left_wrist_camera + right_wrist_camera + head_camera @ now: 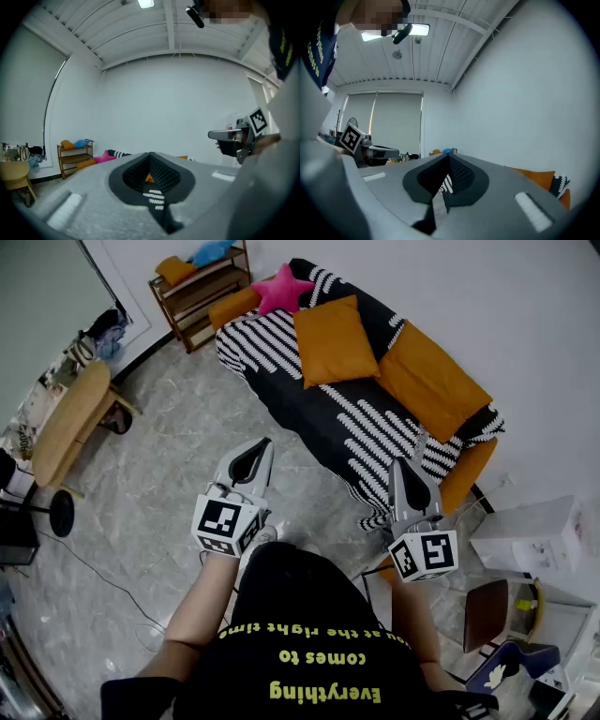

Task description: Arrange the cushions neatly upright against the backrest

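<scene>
Orange cushions [335, 338] lay flat on sofa [309, 418]. Left gripper [265, 448] and right gripper [397, 468] closed, empty, short of sofa. Risk seemed: jaws pinching striped cover [375, 442] too; soft cushions slumping.

We stand in a room furnished like a home living room. A sofa [466, 476] under a black-and-white striped cover [319, 418] sits against a white wall, with orange cushions [333, 338] and a pink star-shaped cushion [279, 289] lying on it. In the corner beside it is a low wooden shelf [202, 292] holding more soft things, and a round wooden table [70, 418] stands on the grey marble-look floor [159, 484]. A pale drawn blind [396, 126] fills one wall, and the panelled white ceiling [140, 37] carries a flat lamp [146, 3].
</scene>
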{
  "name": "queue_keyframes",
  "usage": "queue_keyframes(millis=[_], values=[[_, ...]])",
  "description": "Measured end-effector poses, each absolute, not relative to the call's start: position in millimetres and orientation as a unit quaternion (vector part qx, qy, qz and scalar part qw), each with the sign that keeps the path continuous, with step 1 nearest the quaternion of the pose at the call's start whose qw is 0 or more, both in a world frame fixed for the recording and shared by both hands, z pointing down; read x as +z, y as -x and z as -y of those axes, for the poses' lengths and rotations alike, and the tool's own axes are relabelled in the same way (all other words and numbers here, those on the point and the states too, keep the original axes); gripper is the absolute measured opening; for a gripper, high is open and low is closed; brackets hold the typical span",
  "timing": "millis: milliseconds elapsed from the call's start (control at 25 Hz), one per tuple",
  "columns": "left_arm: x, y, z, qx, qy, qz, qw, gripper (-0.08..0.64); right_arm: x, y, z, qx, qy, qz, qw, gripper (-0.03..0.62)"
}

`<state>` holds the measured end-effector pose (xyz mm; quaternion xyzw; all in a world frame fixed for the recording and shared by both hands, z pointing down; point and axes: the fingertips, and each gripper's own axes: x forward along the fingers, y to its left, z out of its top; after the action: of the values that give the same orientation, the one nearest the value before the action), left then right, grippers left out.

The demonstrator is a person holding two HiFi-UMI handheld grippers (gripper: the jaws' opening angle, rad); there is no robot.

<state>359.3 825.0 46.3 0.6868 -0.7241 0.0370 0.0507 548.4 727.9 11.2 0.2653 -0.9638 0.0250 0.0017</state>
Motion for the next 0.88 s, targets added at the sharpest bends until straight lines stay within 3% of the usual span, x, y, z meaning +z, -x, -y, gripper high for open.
queue_keyframes(millis=[280,880], values=[[43.6,-363.2,-825.8,0.037,-0.684,0.727,0.047,0.0,6.2,-556.3,-726.9,0.046,-0.257,0.965,-0.026,0.011],[43.5,-362.2,-805.0,0.034,-0.69,0.721,0.048,0.0,10.3,-552.9,-718.1,0.053,-0.253,0.966,-0.02,0.011]])
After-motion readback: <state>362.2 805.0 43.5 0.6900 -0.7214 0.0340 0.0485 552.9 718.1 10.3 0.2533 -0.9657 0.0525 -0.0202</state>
